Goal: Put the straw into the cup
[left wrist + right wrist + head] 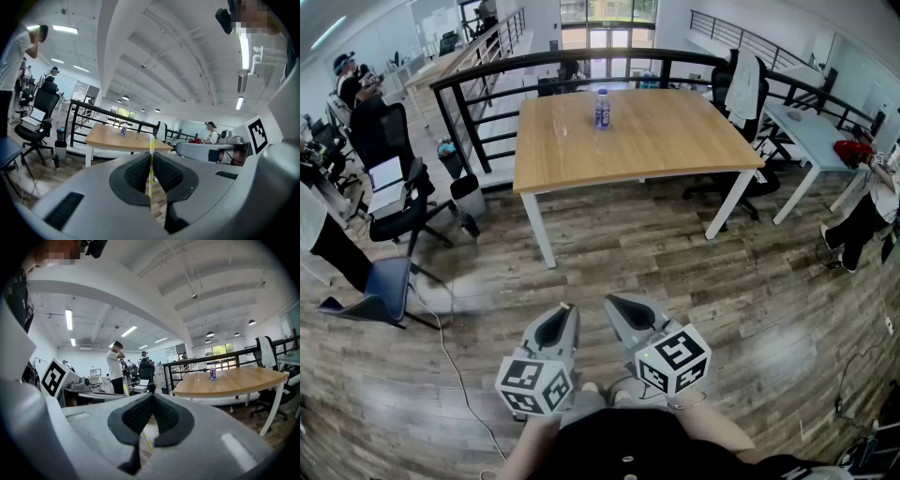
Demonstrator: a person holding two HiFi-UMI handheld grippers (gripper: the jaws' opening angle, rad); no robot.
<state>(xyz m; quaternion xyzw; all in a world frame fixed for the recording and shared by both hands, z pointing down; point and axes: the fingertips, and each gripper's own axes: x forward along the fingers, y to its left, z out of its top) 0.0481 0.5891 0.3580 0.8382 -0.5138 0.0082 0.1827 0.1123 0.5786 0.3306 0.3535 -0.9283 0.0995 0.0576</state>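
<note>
Straw (151, 143) clamped in left tongs (151, 159) shows clearly only in left gripper view.

Cup (560, 123): stands on the far half of the desk (656, 150), beside the bottle (602, 109). It is clear and too small to tell its contents.
Bottle label: too small to read.
Straw (151, 143): its lower end is hidden between the clamped pads of the left tongs (151, 159). In the head view only its tip shows, at the tongs' desk-side end.
Hands: hidden beneath the marker cubes (534, 384).
Person's body (637, 450): cut off by the bottom edge, opposite the desk.
</note>
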